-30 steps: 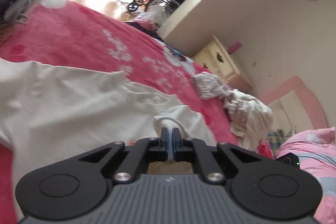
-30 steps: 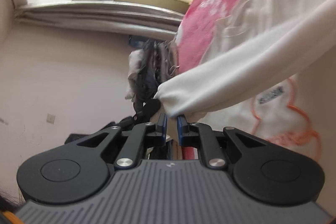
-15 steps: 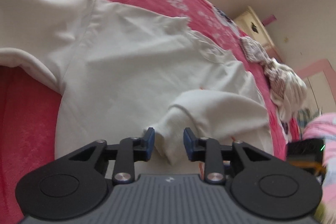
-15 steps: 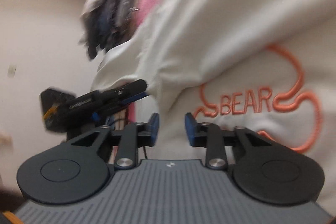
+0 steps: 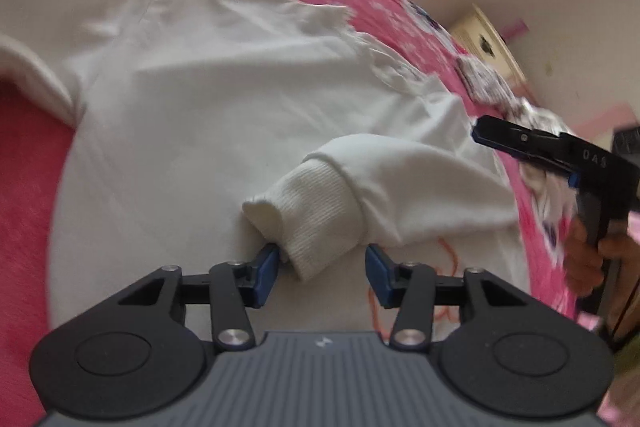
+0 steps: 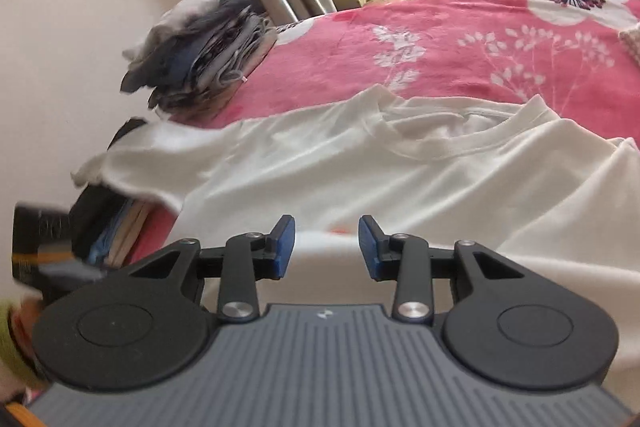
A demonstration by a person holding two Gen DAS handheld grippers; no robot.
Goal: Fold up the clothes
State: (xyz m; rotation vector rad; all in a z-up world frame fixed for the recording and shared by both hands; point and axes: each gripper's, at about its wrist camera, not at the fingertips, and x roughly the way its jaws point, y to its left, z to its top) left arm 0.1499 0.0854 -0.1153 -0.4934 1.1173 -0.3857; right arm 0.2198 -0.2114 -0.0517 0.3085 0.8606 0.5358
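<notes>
Now | sweatshirt cuff (image 5: 316, 215) between spread left gripper (image 5: 322, 269) fingers (image 5: 267, 267) | touching one

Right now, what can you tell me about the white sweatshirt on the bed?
The sweatshirt is cream-white, soft knit, lying spread and wrinkled on the pink blanket. One sleeve is folded across the chest, and its ribbed cuff lies between the fingers of the open left gripper. Orange stitching shows below the cuff. The round collar faces the far side. The right gripper is open above the body, holding nothing.
</notes>
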